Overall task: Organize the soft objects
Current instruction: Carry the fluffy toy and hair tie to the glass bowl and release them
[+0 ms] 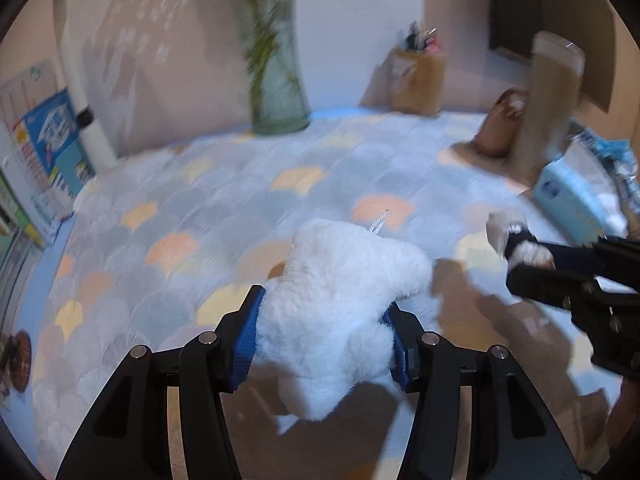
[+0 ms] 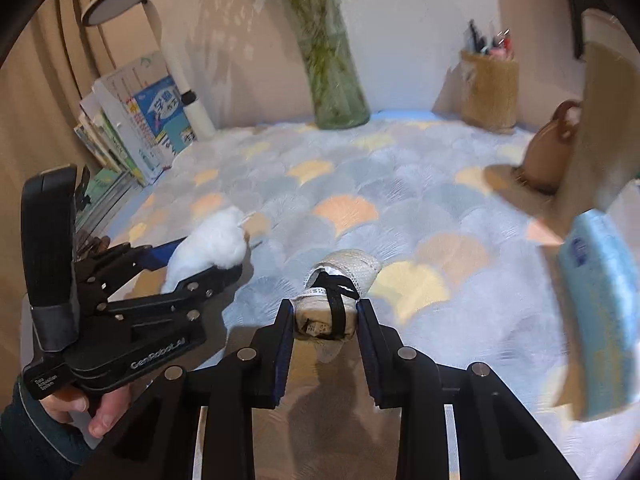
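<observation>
My left gripper (image 1: 322, 320) is shut on a fluffy white plush toy (image 1: 340, 292), held above the patterned mat (image 1: 200, 208). The plush bulges out between the blue pads, and a small tag sticks out at its far end. My right gripper (image 2: 324, 314) is shut on a small cream cloth roll (image 2: 340, 280) tied with a black band. In the right wrist view the left gripper (image 2: 212, 260) and the white plush toy (image 2: 216, 244) show at the left, with a hand on the grip. In the left wrist view the right gripper (image 1: 516, 250) shows at the right with the cloth roll (image 1: 504, 226) in its tips.
A glass vase of stems (image 2: 336, 76) stands at the back by the wall. A woven pen holder (image 2: 488, 92), a brown jug (image 2: 548, 152) and a light blue tissue pack (image 2: 600, 304) are at the right. Books (image 2: 132, 128) and a white lamp (image 2: 176, 60) stand at the left.
</observation>
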Available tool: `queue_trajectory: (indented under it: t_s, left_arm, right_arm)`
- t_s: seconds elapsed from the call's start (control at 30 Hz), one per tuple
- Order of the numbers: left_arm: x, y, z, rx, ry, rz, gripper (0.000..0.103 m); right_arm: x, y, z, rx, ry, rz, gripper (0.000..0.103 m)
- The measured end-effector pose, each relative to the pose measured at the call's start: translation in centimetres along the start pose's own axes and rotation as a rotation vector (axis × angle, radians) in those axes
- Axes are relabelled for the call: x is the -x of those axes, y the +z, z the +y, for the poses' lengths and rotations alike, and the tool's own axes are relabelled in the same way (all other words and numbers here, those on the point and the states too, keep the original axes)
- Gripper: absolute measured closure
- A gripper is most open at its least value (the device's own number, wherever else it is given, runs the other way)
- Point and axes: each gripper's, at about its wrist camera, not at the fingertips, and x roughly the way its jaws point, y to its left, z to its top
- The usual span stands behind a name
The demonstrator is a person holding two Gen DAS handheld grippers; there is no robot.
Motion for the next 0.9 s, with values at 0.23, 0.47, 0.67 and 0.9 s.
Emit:
queue_trajectory:
  t_s: [0.23, 0.47, 0.67, 0.9]
  left_arm:
    - [4.9, 7.4, -8.2, -0.112, -0.126, -0.169, 0.051]
    - [6.5, 13.9, -17.2, -0.198, -0.333, -0.234, 0.051]
    - [6.1, 16.1, -25.4, -0.297, -0.446, -0.242, 0.051]
    - [3.4, 18.2, -32.1, -0.326, -0.511, -0.199, 0.051]
  right_arm:
    - [8.7, 2.4, -5.2, -0.075, -0.045, -0.204, 0.073]
    - [17.7, 2.5, -12.9, -0.223, -0.120, -0.407, 0.073]
    - [22.3, 1.0, -21.1, -0.384, -0.215, -0.484, 0.073]
    - [24.1, -0.5, -29.9, -0.601, -0.302, -0.490, 0.073]
